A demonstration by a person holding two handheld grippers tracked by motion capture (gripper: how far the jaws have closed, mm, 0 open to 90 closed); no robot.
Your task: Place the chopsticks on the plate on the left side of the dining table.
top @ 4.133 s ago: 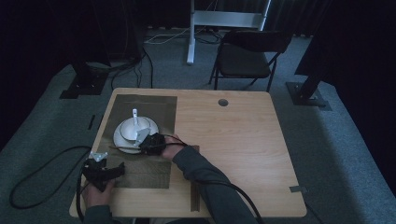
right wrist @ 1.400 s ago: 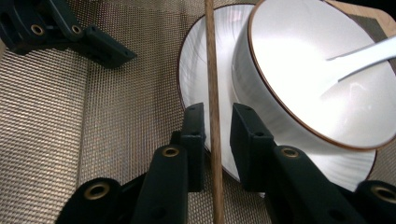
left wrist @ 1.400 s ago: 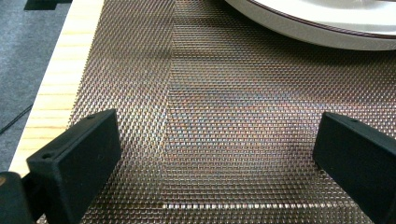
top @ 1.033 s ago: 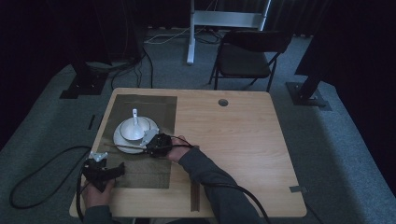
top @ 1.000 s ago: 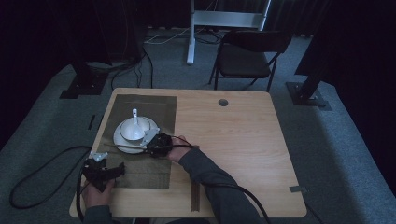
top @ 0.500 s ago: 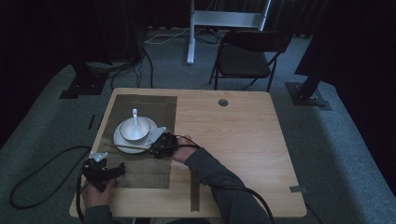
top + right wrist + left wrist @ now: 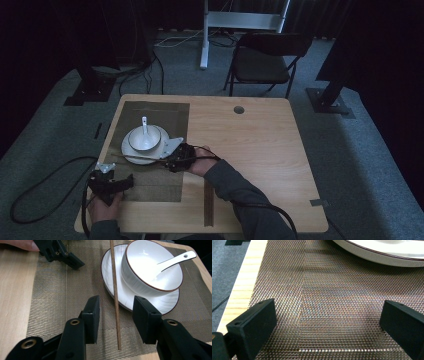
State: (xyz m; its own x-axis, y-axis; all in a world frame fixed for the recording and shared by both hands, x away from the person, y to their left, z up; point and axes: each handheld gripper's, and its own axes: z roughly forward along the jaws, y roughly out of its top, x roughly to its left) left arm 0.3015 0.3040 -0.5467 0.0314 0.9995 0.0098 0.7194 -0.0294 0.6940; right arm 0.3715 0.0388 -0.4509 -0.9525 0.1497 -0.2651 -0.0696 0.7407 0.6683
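Right gripper (image 7: 116,315) just opened wider, jaws straddling chopstick (image 7: 114,290) without pinching; released. Chopstick lies with far part across plate (image 7: 110,287) rim, near end on placemat (image 7: 50,297), just beside bowl (image 7: 150,275) holding spoon (image 7: 175,260). Left gripper (image 7: 327,322) idle over placemat, jaws wide apart, nothing between. Step seems chopstick placement, though second chopstick hard to make out. Best done: lift gripper straight up and back, clear of stick, so it doesn't roll off plate.
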